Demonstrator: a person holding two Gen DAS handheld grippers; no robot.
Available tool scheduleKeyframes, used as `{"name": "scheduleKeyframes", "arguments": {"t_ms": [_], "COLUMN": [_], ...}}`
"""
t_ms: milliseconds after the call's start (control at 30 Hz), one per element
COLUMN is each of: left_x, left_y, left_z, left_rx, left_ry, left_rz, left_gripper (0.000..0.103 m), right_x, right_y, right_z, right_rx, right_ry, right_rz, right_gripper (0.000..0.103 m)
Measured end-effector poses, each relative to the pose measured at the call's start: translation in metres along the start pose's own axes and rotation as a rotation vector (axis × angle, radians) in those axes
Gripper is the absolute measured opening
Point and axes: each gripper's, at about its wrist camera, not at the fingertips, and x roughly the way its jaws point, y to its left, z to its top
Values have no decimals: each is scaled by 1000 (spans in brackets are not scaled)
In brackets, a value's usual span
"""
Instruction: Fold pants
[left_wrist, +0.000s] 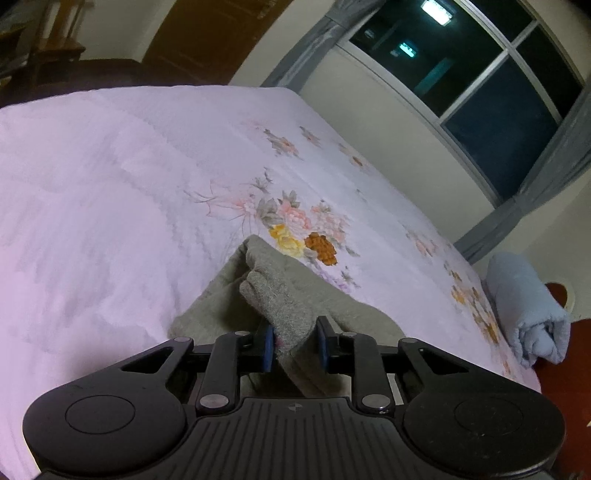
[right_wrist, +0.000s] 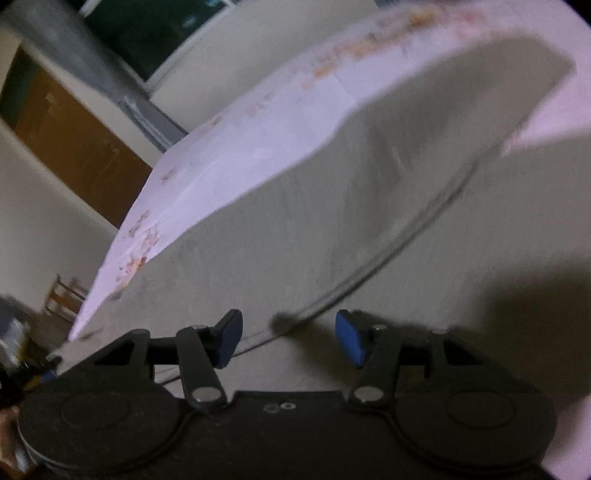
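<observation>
Grey pants (left_wrist: 280, 295) lie crumpled on the pale floral bedspread (left_wrist: 110, 184), with one bunched fold rising toward the camera. My left gripper (left_wrist: 296, 345) is shut on that fold, and its blue pads press the cloth from both sides. In the blurred right wrist view the pants (right_wrist: 369, 192) spread flat and wide over the bed (right_wrist: 258, 129). My right gripper (right_wrist: 290, 339) hovers just over them, open. A dark seam line of the cloth runs under the gap between its blue pads, and neither pad touches it.
A rolled light-blue towel (left_wrist: 528, 310) rests at the bed's right edge, beside a red-brown wooden surface (left_wrist: 557, 369). A dark window (left_wrist: 480, 74) with grey curtains is behind the bed. A brown door (left_wrist: 207, 33) stands beyond the far edge.
</observation>
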Motion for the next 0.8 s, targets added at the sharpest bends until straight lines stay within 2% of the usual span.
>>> {"name": "scheduleKeyframes", "arguments": {"t_ms": [67,133,167,200,267,333,400,433,500,533,567,600,633,733,800], "left_x": [3,6,9,11,9,3,2,2,8,14,19,22,22,16,13], "left_y": [2,6,8,9,11,10,12,13,17,18,20,23,26,25,22], "left_z": [2,2,3,3,4,6,7,8,6,3,0,-2,-4,-4,-2], "left_rx": [3,4,5,2,2,10,25,36,48,61,73,73,66,74,80], "left_ry": [11,25,32,36,30,10,5,11,37,61,83,93,94,85,67], "left_rz": [2,10,13,11,0,-18,-13,-7,17,35,63,77,75,71,54], "left_gripper": [23,23,23,23,23,23,23,23,23,23,23,23,23,24,24], "right_x": [8,14,19,20,4,-32,-68,-81,-83,-72,-53,-36,-26,-30,-37], "right_y": [-7,-14,-17,-18,-2,33,57,62,60,52,37,25,13,13,21], "right_z": [-2,1,4,5,9,9,1,-8,-34,-48,-60,-66,-73,-77,-73], "right_rx": [94,175,209,222,125,-41,-141,-172,-215,-223,-178,-125,-79,-51,-89], "right_ry": [5,12,29,36,-11,-89,-150,-159,-139,-113,-57,-5,8,-24,-38], "right_rz": [44,74,86,94,106,114,149,150,89,43,-5,-32,-33,-22,-17], "right_gripper": [48,33,3,0,0,0,0,0,0,0,0,0,0,0,0]}}
